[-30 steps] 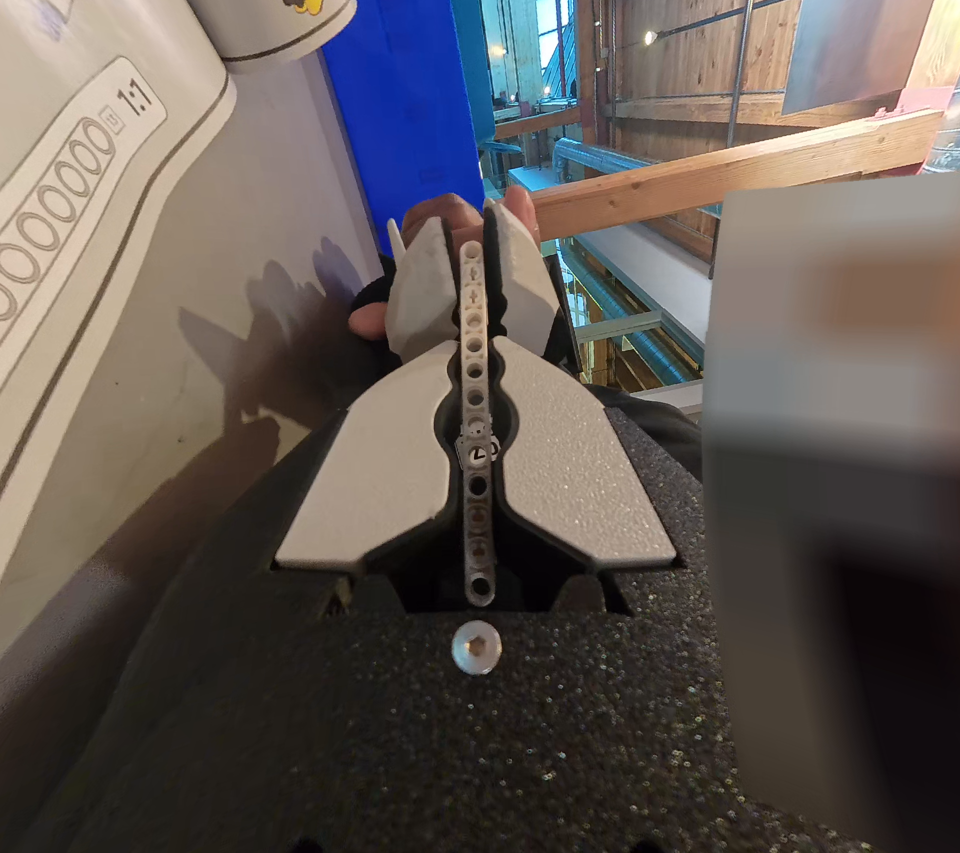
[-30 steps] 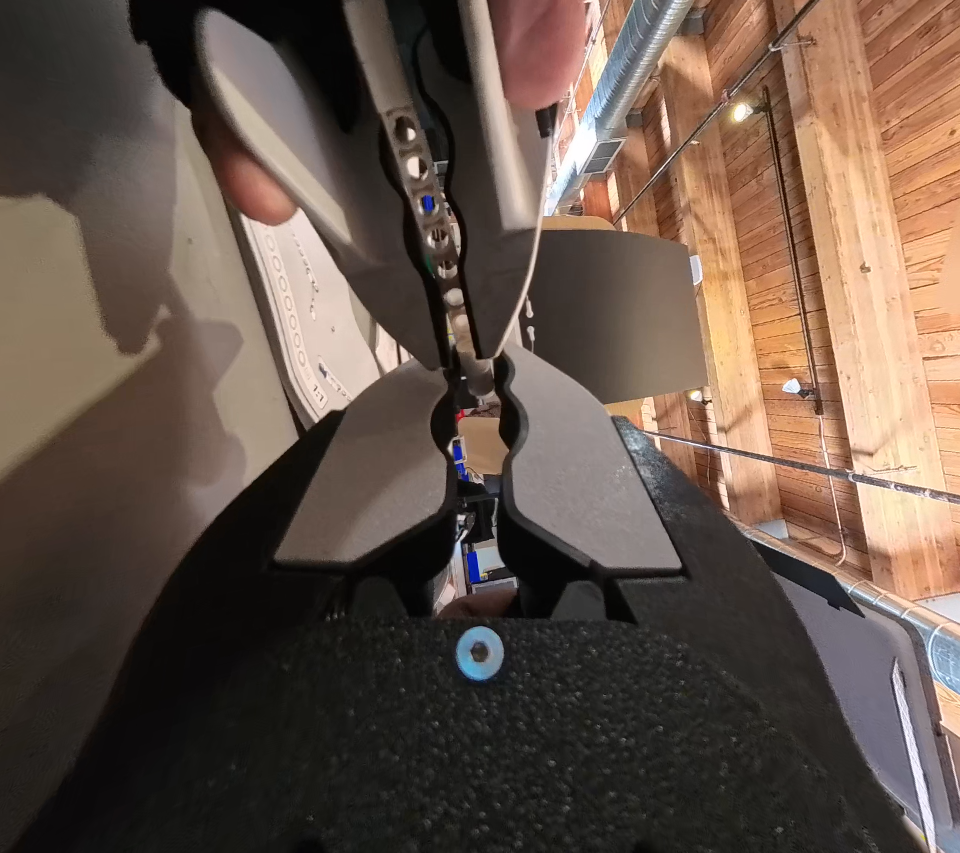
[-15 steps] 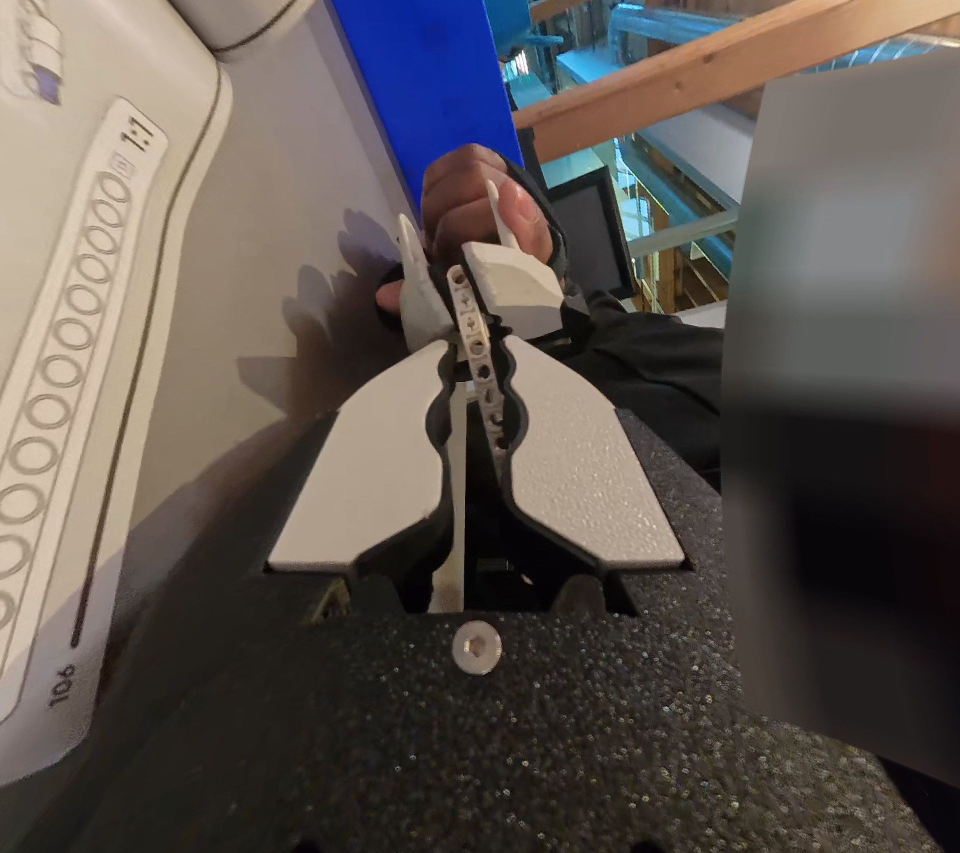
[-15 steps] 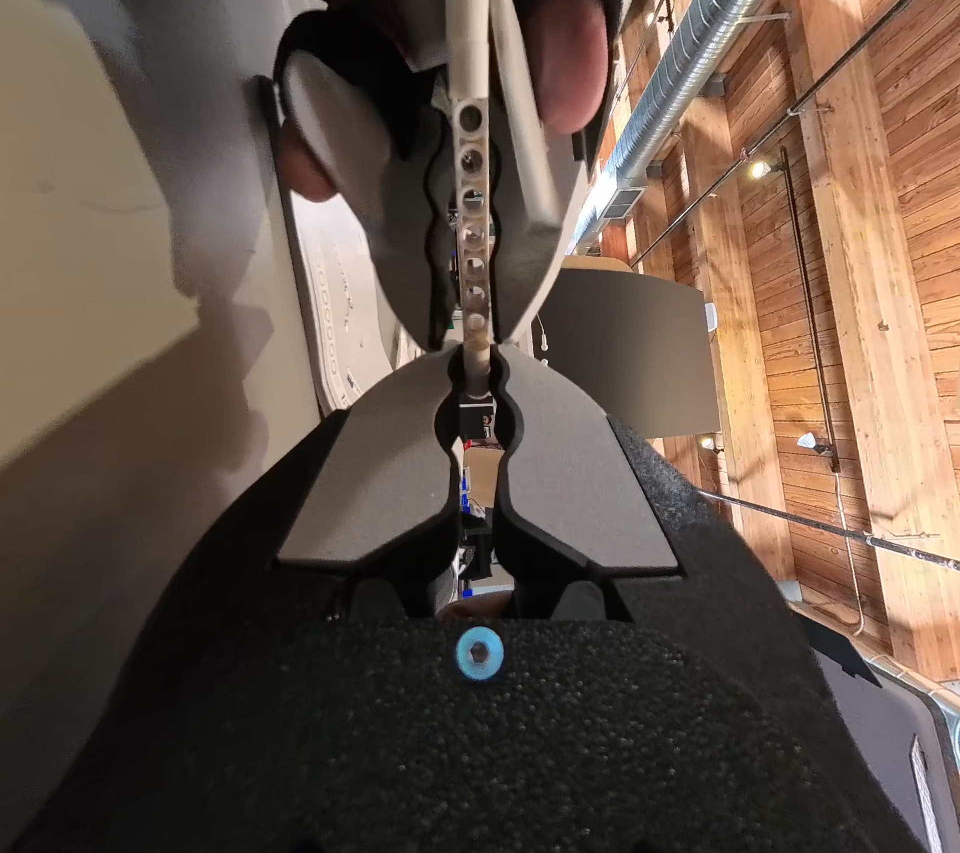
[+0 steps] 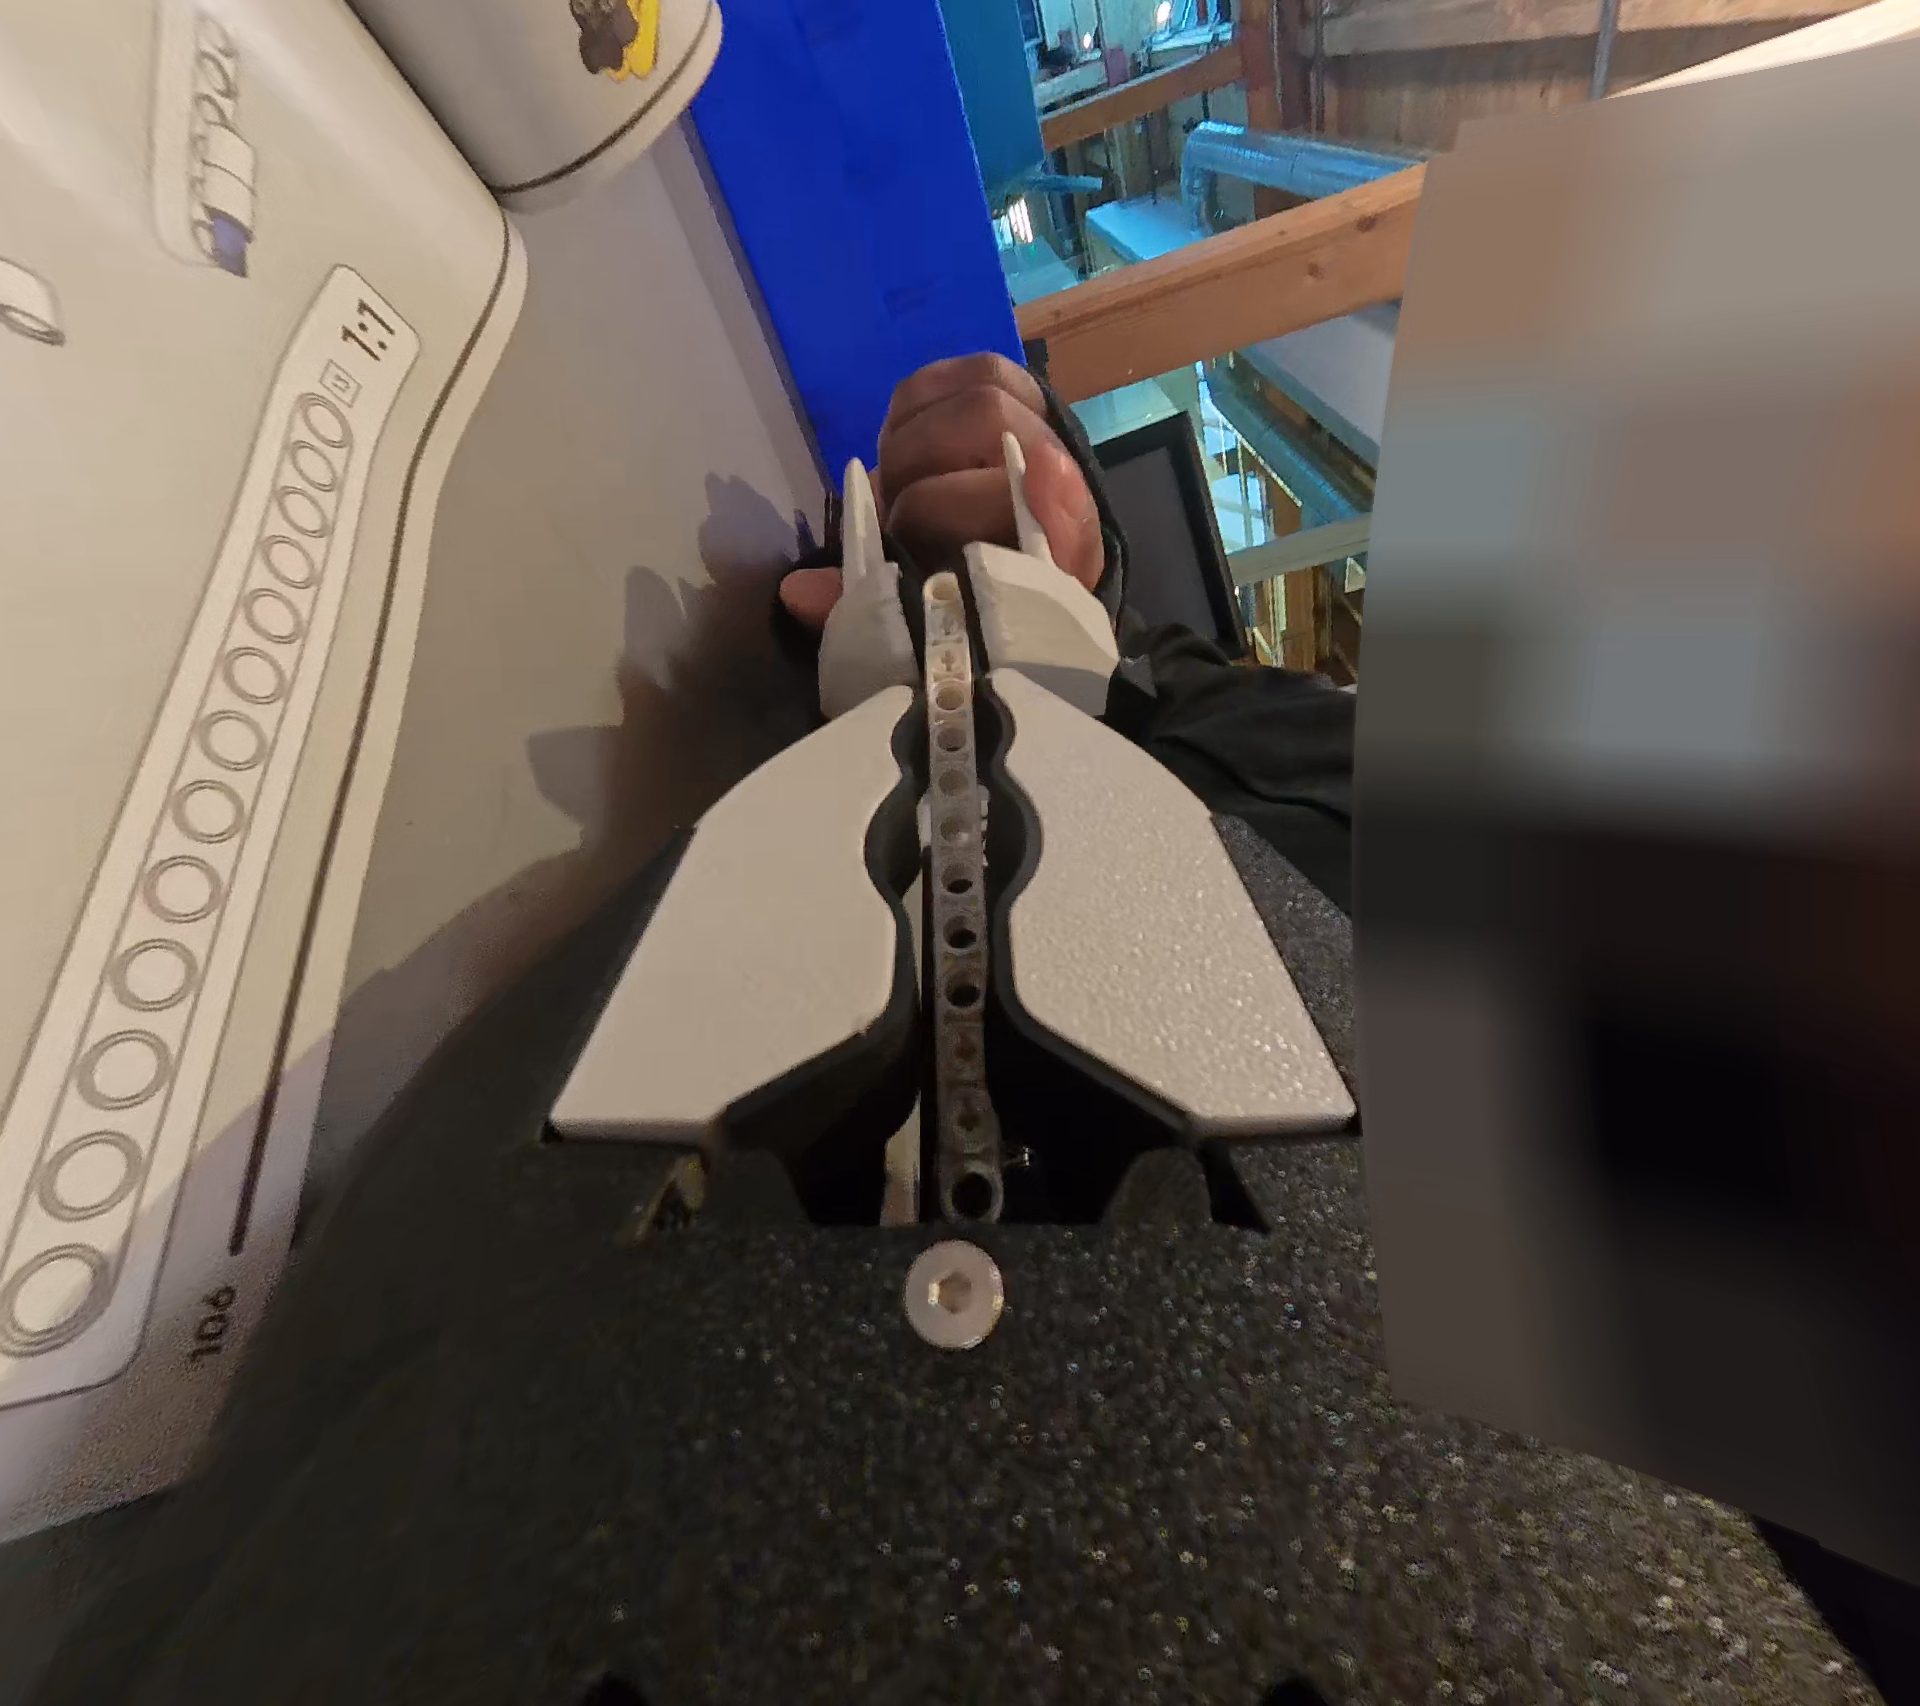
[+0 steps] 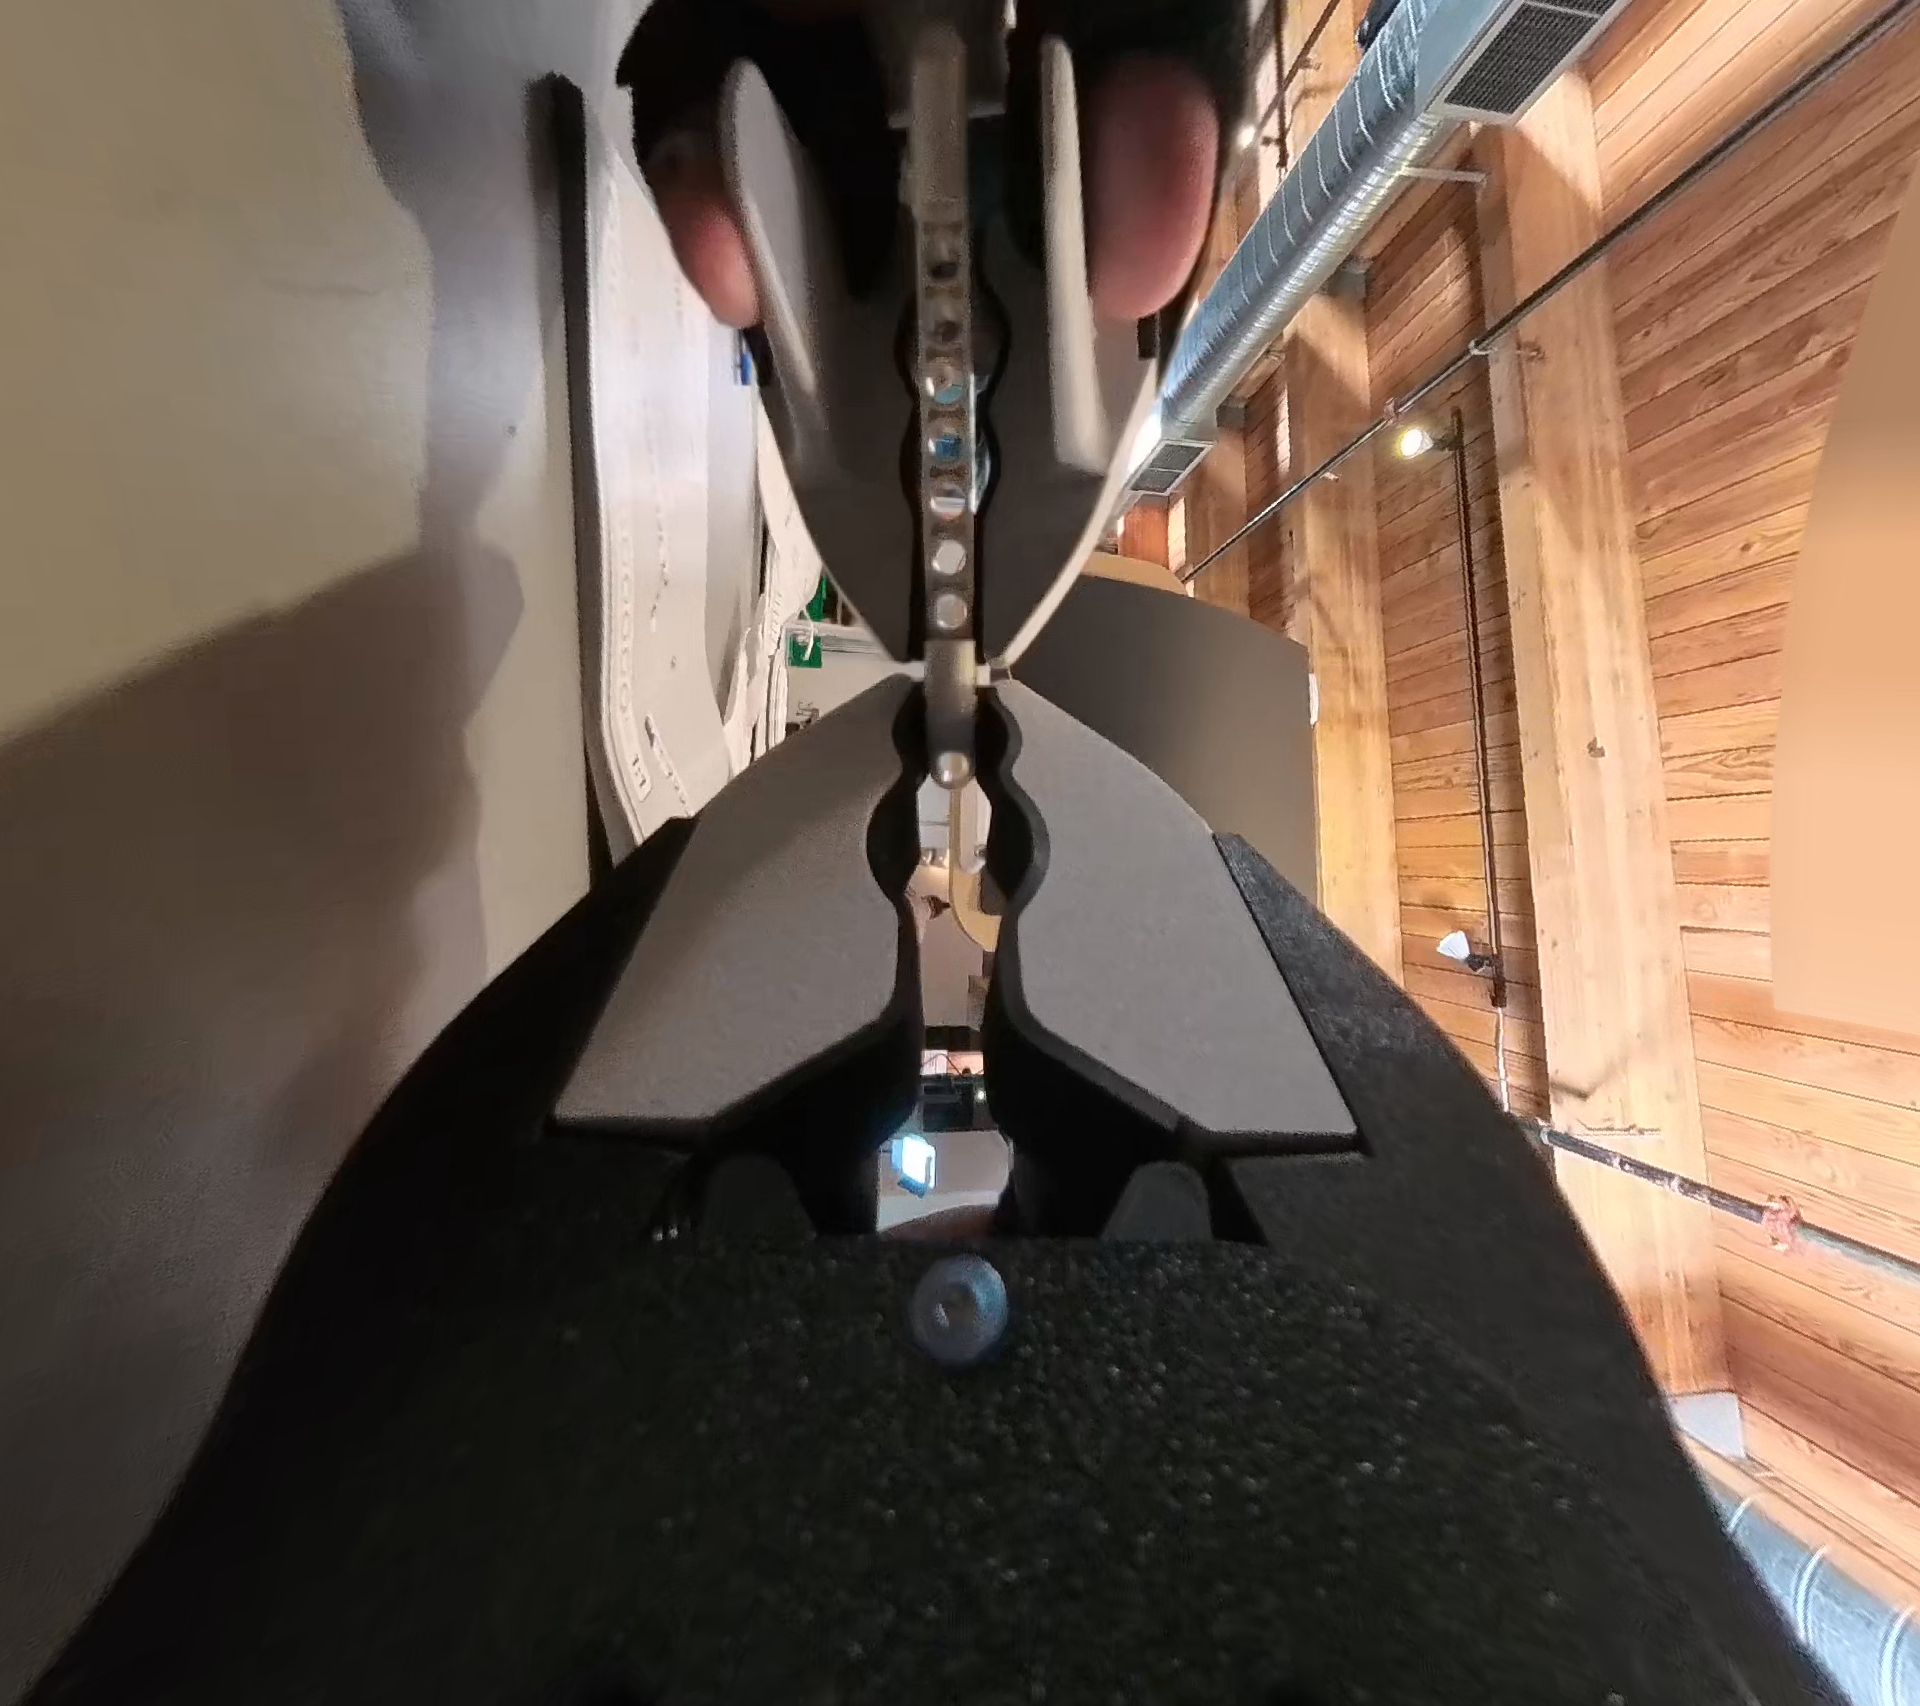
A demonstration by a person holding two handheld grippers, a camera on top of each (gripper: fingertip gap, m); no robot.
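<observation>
Centre frame, both views: left gripper [image 5: 958, 700] clamped along a grey holed beam [image 5: 961, 908]; right gripper [image 6: 951, 700] clamped on its far tip [image 6: 951, 721]. Left side: printed sheet [image 5: 208, 721] on grey table [image 5: 582, 513]. Advice: keep both grips aligned, beam straight.

The holed beam [image 5: 957, 877] runs lengthwise between the left gripper's [image 5: 951, 700] fingers, its far end between the right gripper's [image 5: 961, 607] (tip to tip); a printed sheet [image 5: 208, 617] lies left.
</observation>
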